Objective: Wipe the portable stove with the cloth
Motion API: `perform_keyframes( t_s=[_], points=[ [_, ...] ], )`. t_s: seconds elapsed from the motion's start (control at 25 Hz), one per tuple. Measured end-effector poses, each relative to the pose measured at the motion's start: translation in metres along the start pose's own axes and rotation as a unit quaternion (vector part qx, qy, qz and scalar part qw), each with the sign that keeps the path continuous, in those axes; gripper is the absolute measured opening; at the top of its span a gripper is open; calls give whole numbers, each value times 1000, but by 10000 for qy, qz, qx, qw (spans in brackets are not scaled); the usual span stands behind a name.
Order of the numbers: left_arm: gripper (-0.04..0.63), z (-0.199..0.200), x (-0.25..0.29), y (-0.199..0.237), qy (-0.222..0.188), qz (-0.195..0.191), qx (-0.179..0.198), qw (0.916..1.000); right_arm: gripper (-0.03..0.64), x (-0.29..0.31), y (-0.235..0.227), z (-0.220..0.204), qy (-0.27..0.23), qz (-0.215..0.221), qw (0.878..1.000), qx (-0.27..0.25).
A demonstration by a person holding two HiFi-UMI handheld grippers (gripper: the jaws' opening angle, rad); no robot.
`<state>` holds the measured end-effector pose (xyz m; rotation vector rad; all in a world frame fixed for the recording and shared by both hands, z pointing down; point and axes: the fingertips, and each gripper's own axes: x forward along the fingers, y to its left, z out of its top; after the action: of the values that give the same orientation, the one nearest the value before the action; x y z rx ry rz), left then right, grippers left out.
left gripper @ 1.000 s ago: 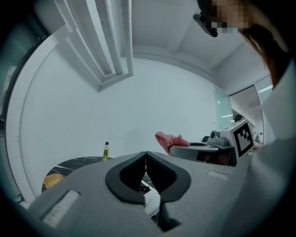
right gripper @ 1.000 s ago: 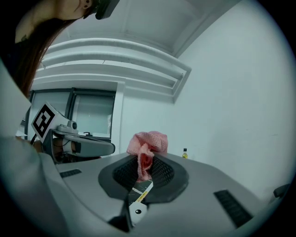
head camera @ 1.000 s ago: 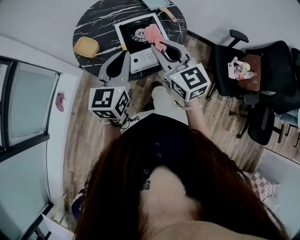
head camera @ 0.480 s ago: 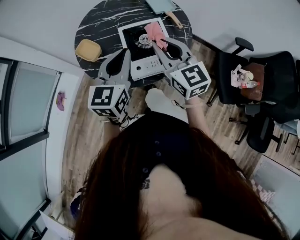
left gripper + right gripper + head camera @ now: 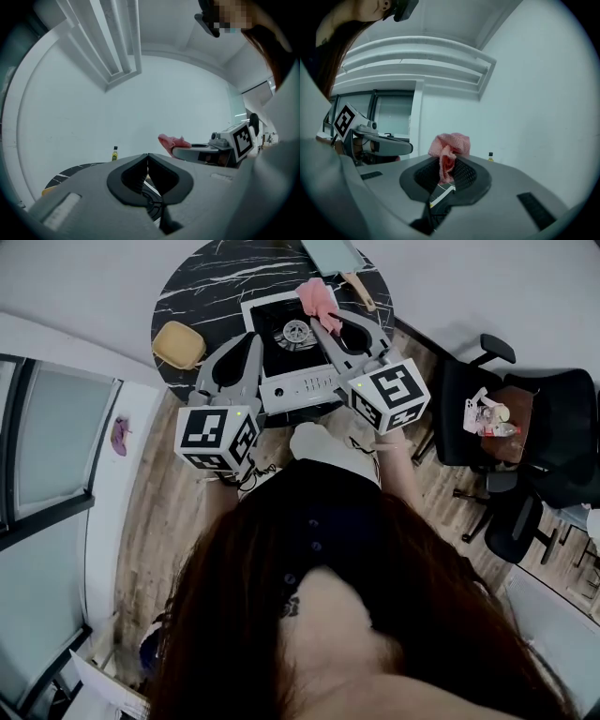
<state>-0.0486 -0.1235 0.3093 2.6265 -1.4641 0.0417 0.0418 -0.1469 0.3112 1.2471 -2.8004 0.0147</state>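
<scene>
Cloth [image 5: 450, 143]: pink, soft, light and limp. It is bunched between the fingers of the right gripper [image 5: 322, 320], which pinch it tight over the far right corner of the stove [image 5: 305, 385]. Likely to fold and drag in wiping, so best held at the bunched middle.

Left gripper [image 5: 147, 158]: fingers pressed together, empty, at the stove's near left.

Round surface [image 5: 202, 287]: yellow container [image 5: 176, 341] to the left, pan [image 5: 330, 253] at the far side. The stove nearly reaches the near edge.
</scene>
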Motion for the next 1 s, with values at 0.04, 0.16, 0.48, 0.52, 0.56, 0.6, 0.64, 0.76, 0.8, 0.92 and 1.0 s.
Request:
perform_keyframes(
  t_s=[0.04, 0.16, 0.48, 0.52, 0.56, 0.6, 0.64, 0.76, 0.8, 0.92, 1.0],
  points=[
    [12, 0, 3, 2, 2, 34, -7, 10000, 48, 3, -3, 0, 10, 34, 10000, -19],
    [12, 1, 11, 10, 3, 133, -24, 9999, 48, 13, -14, -1, 63, 130, 9999, -92],
    [12, 1, 31, 30, -13, 359, -62, 9993, 48, 41, -37, -8, 308, 479, 9974, -441],
    [12, 2, 33, 31, -8, 376, -65, 9993, 48, 44, -41, -8, 335, 524, 9969, -479],
    [12, 2, 36, 33, -1, 396, -69, 9992, 48, 47, -45, -9, 365, 567, 9964, -522],
    [13, 2, 38, 35, 7, 418, -74, 9991, 48, 51, -49, -9, 394, 609, 9958, -564],
    [13, 1, 39, 37, 16, 444, -81, 9990, 48, 54, -52, -10, 422, 652, 9952, -602],
    [12, -1, 44, 43, 41, 524, -96, 9986, 48, 65, -59, -15, 513, 811, 9929, -705],
    [13, -1, 45, 45, 46, 550, -101, 9984, 48, 69, -60, -16, 548, 870, 9919, -750],
    [12, -2, 48, 51, 74, 629, -114, 9979, 48, 80, -63, -21, 663, 1067, 9881, -890],
    [12, -3, 50, 55, 92, 680, -127, 9976, 48, 88, -65, -25, 741, 1212, 9850, -981]
  ],
)
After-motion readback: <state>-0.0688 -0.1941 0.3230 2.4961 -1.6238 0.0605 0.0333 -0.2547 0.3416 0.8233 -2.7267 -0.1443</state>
